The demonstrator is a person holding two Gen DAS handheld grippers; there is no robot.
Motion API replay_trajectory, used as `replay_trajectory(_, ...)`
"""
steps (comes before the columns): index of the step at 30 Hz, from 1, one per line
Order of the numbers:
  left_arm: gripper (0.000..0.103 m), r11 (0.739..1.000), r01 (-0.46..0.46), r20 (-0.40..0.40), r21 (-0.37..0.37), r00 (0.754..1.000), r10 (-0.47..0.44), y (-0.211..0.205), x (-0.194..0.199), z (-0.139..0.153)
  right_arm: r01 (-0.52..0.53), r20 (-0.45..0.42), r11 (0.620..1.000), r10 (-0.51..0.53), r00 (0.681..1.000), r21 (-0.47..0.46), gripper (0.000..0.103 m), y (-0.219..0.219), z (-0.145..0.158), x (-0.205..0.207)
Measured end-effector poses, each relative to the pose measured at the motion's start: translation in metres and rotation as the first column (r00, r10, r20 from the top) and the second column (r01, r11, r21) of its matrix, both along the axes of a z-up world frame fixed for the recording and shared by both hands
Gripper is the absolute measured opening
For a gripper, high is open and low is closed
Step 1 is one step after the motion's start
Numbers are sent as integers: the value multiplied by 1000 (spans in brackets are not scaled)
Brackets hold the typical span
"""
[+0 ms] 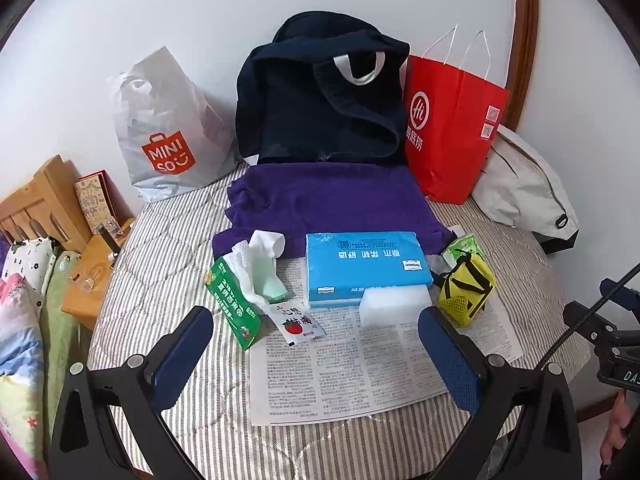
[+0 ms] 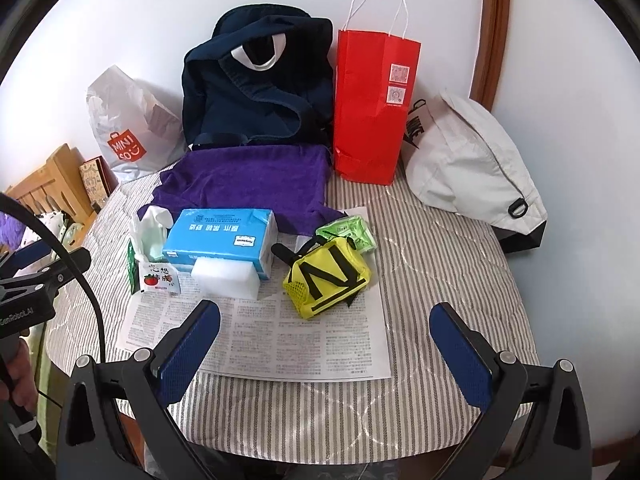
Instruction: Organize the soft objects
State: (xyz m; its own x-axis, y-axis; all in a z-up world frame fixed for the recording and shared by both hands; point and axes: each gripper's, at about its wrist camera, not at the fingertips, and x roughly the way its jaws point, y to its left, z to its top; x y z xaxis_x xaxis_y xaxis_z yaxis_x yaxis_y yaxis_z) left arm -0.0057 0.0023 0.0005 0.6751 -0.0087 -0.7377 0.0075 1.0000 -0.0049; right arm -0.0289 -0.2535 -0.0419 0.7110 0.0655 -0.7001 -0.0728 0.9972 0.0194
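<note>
Both my tongs, left (image 1: 316,332) and right (image 2: 325,326), gape empty at frame bottom; tissues (image 2: 224,240), sponge (image 2: 226,276), pouch (image 2: 326,276) lie unsorted.

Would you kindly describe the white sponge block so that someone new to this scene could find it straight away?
Start at the purple towel spread on the striped bed cover, then come forward to the blue tissue box at its front edge. The white sponge block rests against the front of that box, on the newspaper. Unlike its printed, coloured neighbours, it is a plain white brick with no wrapper or lettering.
</note>
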Motion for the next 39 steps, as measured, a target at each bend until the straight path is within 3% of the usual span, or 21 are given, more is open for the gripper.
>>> replay_trajectory(15,103,997,-71,-48,-15,996,70,45,20,-34,-39,-36,999,40,999,25,103,4,-22,13)
replay_trajectory(20,103,995,-95,-58,22,994,96,58,30,-46,-41,-61,999,43,997,33,103,4,-32,25)
replay_trajectory(23,103,994,-106,-60,-5,993,106,69,36,-54,-43,-78,998,46,996,39,103,5,-38,32)
replay_trajectory(32,88,990,-137,-126,-37,983,131,89,61,-91,-57,-124,998,61,990,38,103,8,-56,51)
replay_trajectory(37,85,990,-129,-119,-52,985,122,91,79,-99,-56,-152,998,59,987,30,103,8,-65,61)
replay_trajectory(39,75,992,-116,-114,-41,987,111,89,86,-101,-54,-161,998,57,985,26,103,8,-67,64)
